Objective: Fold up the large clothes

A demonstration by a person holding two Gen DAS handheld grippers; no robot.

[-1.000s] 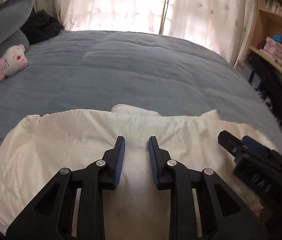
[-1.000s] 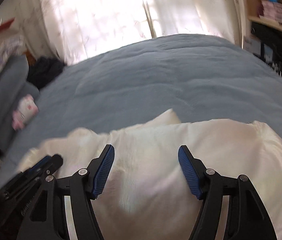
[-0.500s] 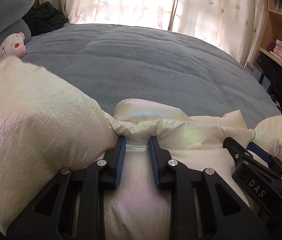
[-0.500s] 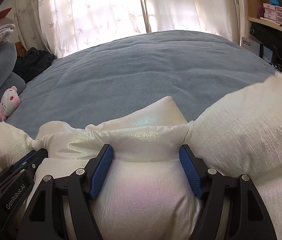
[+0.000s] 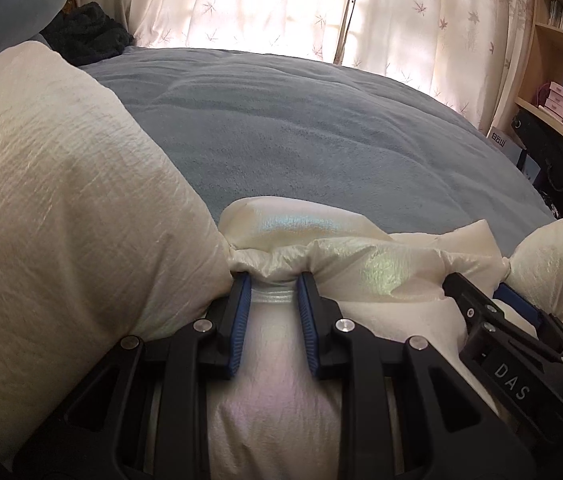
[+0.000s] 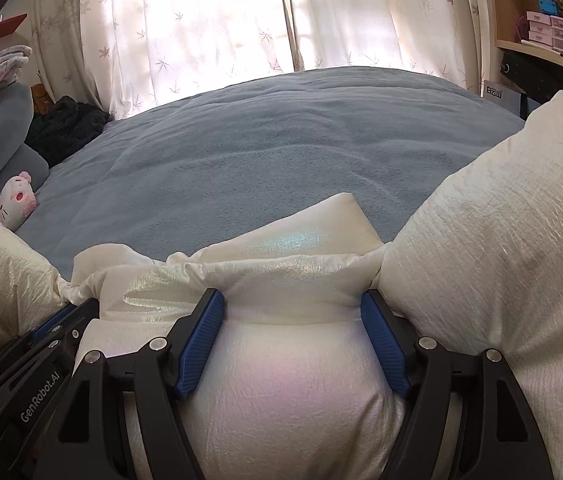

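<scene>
A puffy cream-white padded garment (image 5: 61, 200) lies on the blue bed, also in the right wrist view (image 6: 501, 220). My left gripper (image 5: 270, 286) has its jaws narrowly apart with a bunched fold of the garment pinched between them; the fabric bulges up on its left. My right gripper (image 6: 291, 300) has its jaws wide apart, pressed into a thick fold of the garment that fills the gap; fabric bulges on its right. Each gripper shows in the other's view: the right one (image 5: 481, 292) and the left one (image 6: 61, 320).
The blue bedspread (image 5: 301, 132) stretches ahead to curtains (image 6: 221, 20) at the window. A pink-and-white plush toy (image 6: 15, 200) and dark clothing (image 6: 65, 128) lie at the far left. Shelves with boxes (image 5: 561, 96) stand at the right.
Both grippers pushed forward and down into the garment's edge. The fabric bunched between the jaws and its sides rose up beside each gripper. The jaw openings look the same.
</scene>
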